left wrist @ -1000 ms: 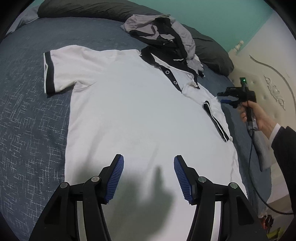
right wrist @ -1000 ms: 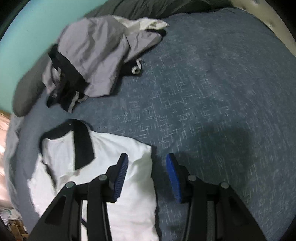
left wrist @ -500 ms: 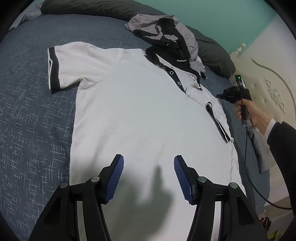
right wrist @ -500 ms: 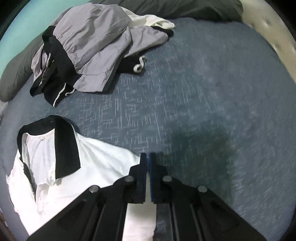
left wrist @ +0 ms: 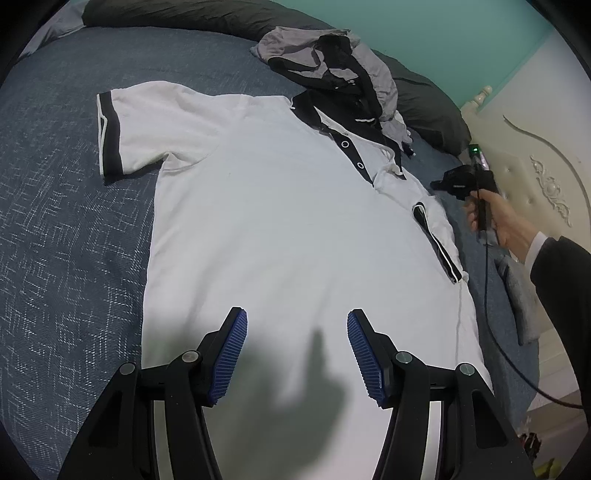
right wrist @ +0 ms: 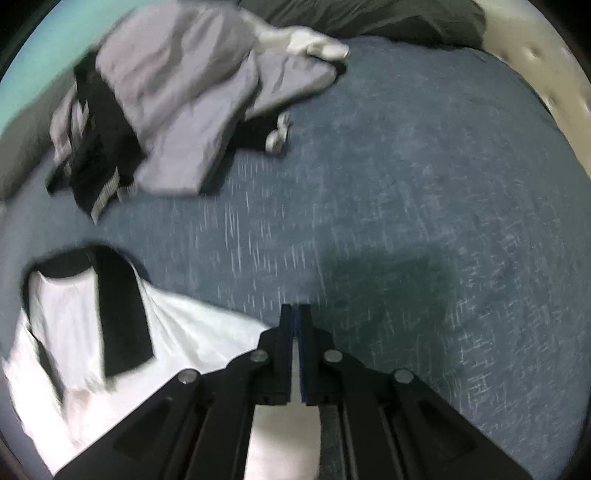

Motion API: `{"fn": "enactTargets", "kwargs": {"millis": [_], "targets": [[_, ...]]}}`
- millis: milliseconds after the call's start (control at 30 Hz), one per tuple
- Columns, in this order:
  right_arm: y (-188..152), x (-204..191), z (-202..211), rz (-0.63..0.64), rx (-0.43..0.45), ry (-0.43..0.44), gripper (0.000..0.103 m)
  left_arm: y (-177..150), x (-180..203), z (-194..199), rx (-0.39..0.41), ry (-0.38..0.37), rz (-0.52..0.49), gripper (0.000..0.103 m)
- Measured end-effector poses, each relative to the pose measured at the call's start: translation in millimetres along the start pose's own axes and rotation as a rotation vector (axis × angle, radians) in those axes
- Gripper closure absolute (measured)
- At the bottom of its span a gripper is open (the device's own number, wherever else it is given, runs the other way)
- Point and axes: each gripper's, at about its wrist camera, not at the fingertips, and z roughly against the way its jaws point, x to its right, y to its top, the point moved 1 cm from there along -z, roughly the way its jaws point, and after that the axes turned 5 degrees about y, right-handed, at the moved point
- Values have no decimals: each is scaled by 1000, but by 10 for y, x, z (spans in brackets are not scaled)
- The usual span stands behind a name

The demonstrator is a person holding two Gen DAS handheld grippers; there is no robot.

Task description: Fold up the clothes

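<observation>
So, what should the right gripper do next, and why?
Probably lift and carry the pinched shoulder edge across the shirt: the right gripper is shut on that white edge, and the shirt lies flat and unfolded.

A: Where does the shirt [left wrist: 280,229] lie?
B: Flat on the bed [left wrist: 62,229], collar toward the pillow [left wrist: 177,14] at the bed's far end.
A: And the jacket [left wrist: 332,62]?
B: Just behind the shirt's collar, against the pillow.
A: The claws?
B: The left claw [left wrist: 297,354] hangs over the shirt's lower part; the right claw [right wrist: 295,354] is at the shirt's right shoulder edge, by the headboard [left wrist: 524,155].
</observation>
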Motion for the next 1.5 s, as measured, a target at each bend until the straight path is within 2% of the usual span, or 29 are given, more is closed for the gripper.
{"fn": "enactTargets", "kwargs": {"millis": [100, 200, 267, 533, 767, 833, 1000, 1167, 1333, 1433, 1500], "targets": [[49, 80, 186, -30, 81, 47, 101, 3, -6, 1, 0, -1, 3, 42], [55, 115, 316, -13, 106, 90, 101, 3, -11, 8, 1, -3, 6, 42], [42, 66, 293, 1, 105, 89, 100, 4, -12, 11, 2, -3, 6, 42], [-417, 2, 272, 81, 52, 141, 100, 8, -1, 15, 5, -3, 10, 42], [-469, -134, 52, 92, -10, 126, 100, 16, -3, -3, 1, 1, 11, 42], [-423, -152, 34, 68, -4, 126, 100, 22, -18, 1, 1, 2, 15, 42], [-437, -241, 354, 42, 92, 219, 100, 49, -70, 26, 12, -3, 39, 41], [-833, -301, 672, 56, 96, 292, 100, 81, -153, 85, 32, 12, 66, 41], [-1436, -281, 940, 43, 84, 395, 100, 147, -305, 135, 52, 16, 114, 41], [-1797, -267, 1061, 12, 80, 411, 94, 213, -461, 173, 64, 25, 164, 41], [-1981, -292, 1143, 12, 80, 407, 86, 268, -584, 218, 78, 47, 191, 41]]}}
